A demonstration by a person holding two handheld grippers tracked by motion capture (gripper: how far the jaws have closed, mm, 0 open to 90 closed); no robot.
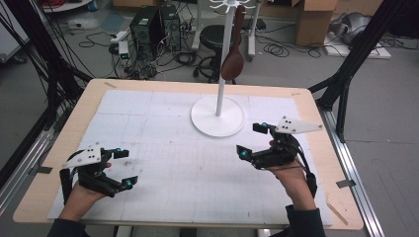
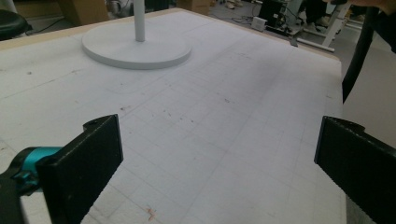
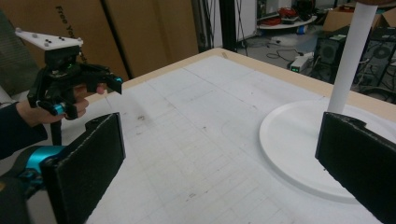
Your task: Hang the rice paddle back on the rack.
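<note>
While both hands rest low over the pale wooden tabletop [image 1: 69,126], the left gripper [image 1: 124,168] sits near the front-left corner of the white gridded mat [image 1: 163,163], its jaws spread wide with nothing between them. The right gripper [image 1: 256,140] hovers at the mat's right side, likewise released and empty, just beside the round white base of the tall white hanger stand [image 1: 218,116]. From the stand's pole hangs a brown wooden spoon [image 1: 233,60], bowl downward, well above the mat and apart from both grippers. In the left gripper view the stand's base [image 2: 136,48] lies far ahead across the bare mat [image 2: 224,130]. In the right gripper view the base [image 3: 299,140] sits close to the right jaw, and the left gripper [image 3: 88,86] shows farther off, held in a hand [image 3: 35,114].
</note>
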